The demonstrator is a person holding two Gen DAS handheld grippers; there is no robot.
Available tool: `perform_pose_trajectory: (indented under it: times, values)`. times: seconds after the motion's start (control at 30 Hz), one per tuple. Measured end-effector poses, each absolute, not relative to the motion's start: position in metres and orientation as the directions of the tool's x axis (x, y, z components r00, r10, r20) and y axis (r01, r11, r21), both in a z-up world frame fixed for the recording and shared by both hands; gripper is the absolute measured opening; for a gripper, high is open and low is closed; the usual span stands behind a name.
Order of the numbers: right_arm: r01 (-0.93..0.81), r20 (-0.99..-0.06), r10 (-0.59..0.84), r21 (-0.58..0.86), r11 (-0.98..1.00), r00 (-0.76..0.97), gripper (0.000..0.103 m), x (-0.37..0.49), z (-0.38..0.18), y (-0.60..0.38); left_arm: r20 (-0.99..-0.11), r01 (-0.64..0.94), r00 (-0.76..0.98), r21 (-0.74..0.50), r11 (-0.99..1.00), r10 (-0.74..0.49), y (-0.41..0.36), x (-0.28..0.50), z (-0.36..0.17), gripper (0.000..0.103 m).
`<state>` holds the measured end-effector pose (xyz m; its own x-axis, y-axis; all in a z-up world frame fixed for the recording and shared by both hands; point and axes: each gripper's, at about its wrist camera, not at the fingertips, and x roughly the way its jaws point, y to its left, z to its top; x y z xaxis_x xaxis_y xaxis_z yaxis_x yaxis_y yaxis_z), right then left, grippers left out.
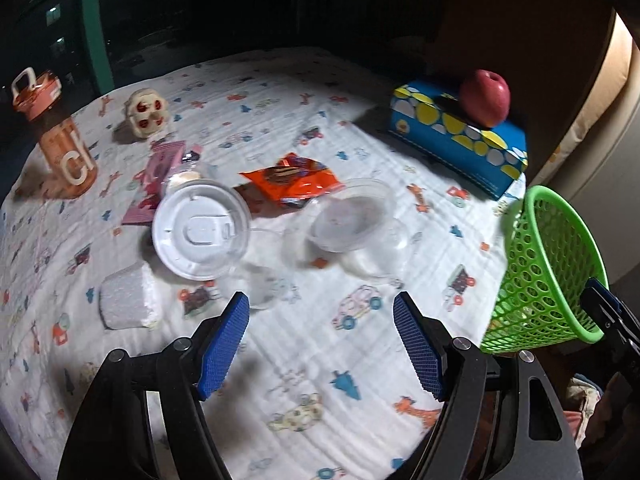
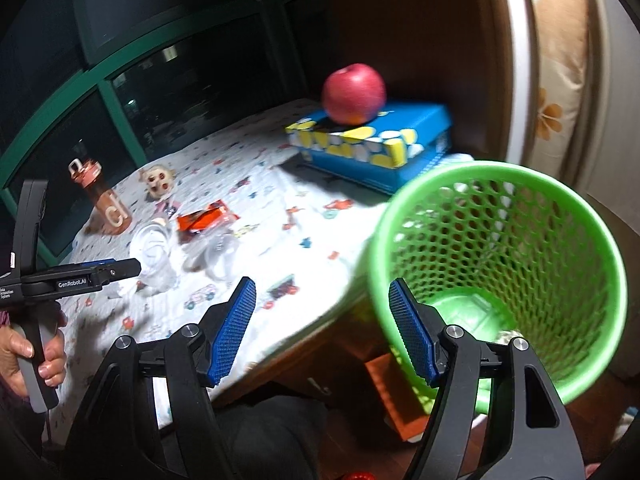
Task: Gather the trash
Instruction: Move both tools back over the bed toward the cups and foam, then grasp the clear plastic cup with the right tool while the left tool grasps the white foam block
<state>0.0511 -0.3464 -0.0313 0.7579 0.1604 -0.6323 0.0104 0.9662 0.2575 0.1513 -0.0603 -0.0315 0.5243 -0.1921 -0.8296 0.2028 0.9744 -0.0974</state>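
Trash lies on the patterned tablecloth (image 1: 304,364): a clear cup with a white lid (image 1: 200,232) on its side, a clear plastic cup (image 1: 352,216), an orange snack wrapper (image 1: 294,180), a pink wrapper (image 1: 154,180) and a white foam block (image 1: 128,300). My left gripper (image 1: 320,344) is open and empty, hovering just short of the cups. A green mesh bin (image 2: 500,272) stands at the table's right edge. My right gripper (image 2: 322,328) is open and empty, with its right finger (image 2: 412,336) in front of the bin's rim.
A red apple (image 2: 354,94) sits on a blue dotted box (image 2: 376,144) at the back right. An orange water bottle (image 1: 60,140) and a small skull-like toy (image 1: 146,112) stand at the back left. Dark windows lie behind the table.
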Motion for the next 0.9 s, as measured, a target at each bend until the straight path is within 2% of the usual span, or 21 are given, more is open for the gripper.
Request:
perform_pose_trajectory:
  times: [0.17, 0.27, 0.33, 0.57, 0.9]
  values:
    - [-0.066, -0.639, 0.219, 0.255, 0.965, 0.737, 0.069, 0.070, -0.030, -0.306, -0.833, 0.161, 0.539, -0.040, 0.986, -0.122, -0.007, 0.157, -0.036, 0.072]
    - [-0.118, -0.645, 0.261, 0.256, 0.959, 0.719, 0.069, 0.083, -0.031, -0.281, -0.838, 0.169, 0.536, -0.007, 0.986, -0.098, 0.021, 0.161, -0.040, 0.080]
    - [-0.150, -0.651, 0.282, 0.252, 0.956, 0.705, 0.069, 0.089, -0.031, -0.263, -0.841, 0.177, 0.536, 0.017, 0.984, -0.082, 0.037, 0.164, -0.043, 0.080]
    - [-0.281, -0.671, 0.364, 0.235, 0.931, 0.645, 0.073, 0.116, -0.035, -0.199, -0.859, 0.242, 0.503, 0.030, 0.970, -0.099, 0.076, 0.171, -0.058, 0.083]
    - [-0.371, -0.724, 0.384, 0.189, 0.909, 0.573, 0.074, 0.161, -0.059, -0.125, -0.876, 0.349, 0.472, 0.079, 0.934, -0.102, 0.102, 0.184, -0.078, 0.083]
